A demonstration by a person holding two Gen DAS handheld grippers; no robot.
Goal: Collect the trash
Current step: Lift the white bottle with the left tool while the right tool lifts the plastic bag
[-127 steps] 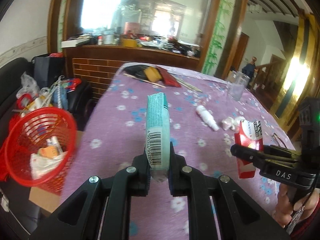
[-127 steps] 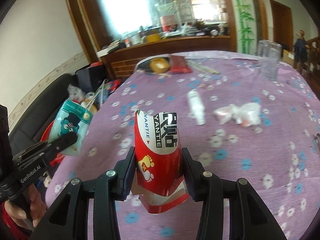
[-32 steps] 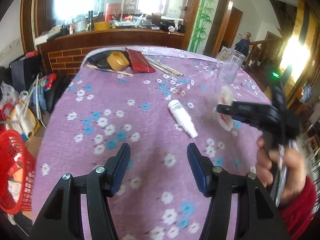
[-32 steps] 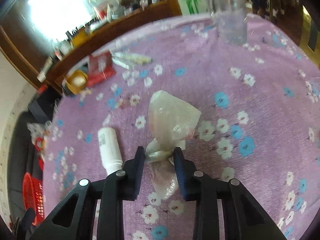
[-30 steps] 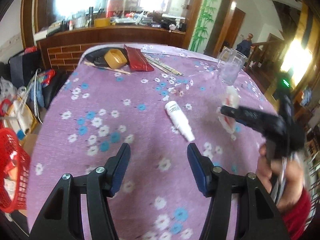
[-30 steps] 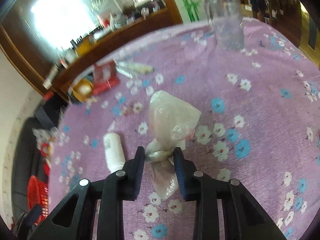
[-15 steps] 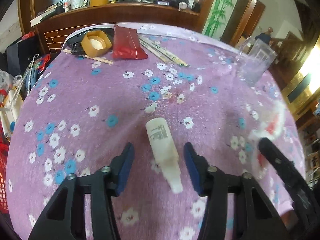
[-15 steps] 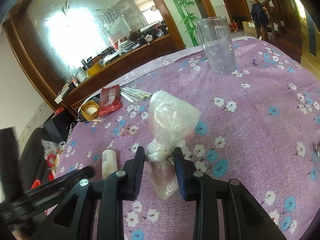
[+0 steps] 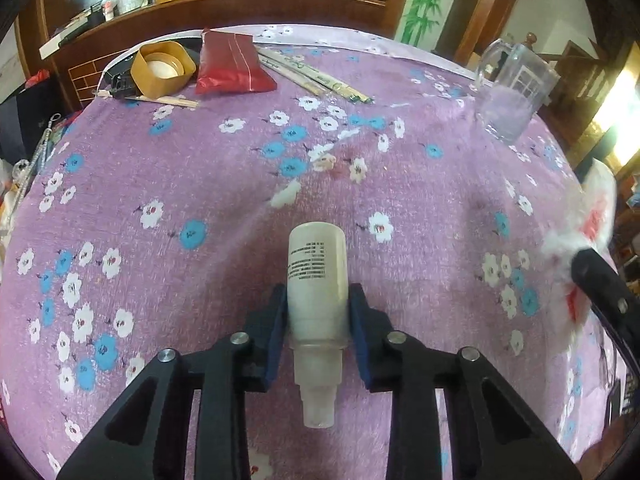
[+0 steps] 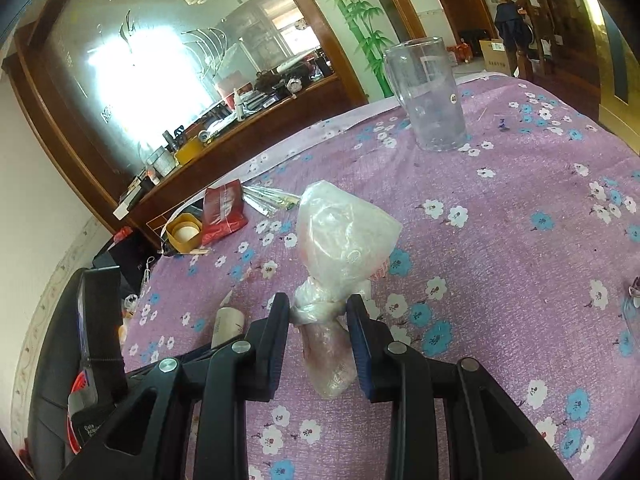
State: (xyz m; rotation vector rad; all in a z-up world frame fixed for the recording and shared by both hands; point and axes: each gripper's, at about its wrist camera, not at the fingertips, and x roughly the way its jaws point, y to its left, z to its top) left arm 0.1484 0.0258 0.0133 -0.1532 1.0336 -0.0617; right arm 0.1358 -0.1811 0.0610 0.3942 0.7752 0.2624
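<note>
Left gripper: its jaws are closing on the white plastic bottle; both blue pads already touch the sides of the bottle, just above its neck. The bottle lies on the tablecloth, the cap end toward the camera.
Right gripper: clamped on the knot of a tied clear plastic bag; the bag is held above the cloth.
Open room: the purple flowered tablecloth is bare around the bottle, and beyond it up to the far things.
Far edge, left view: a yellow-brown lid, a red pouch and wrapped chopsticks lie near the far rim of the table.
Right edge, left view: a clear glass mug stands near the rim; the bag appears only as a white blur at the border of the frame.
Only in right view: the bottle partly hidden behind the left gripper's arm, a black sofa under the left edge of the table, and a wooden sideboard with mirror behind the table.
</note>
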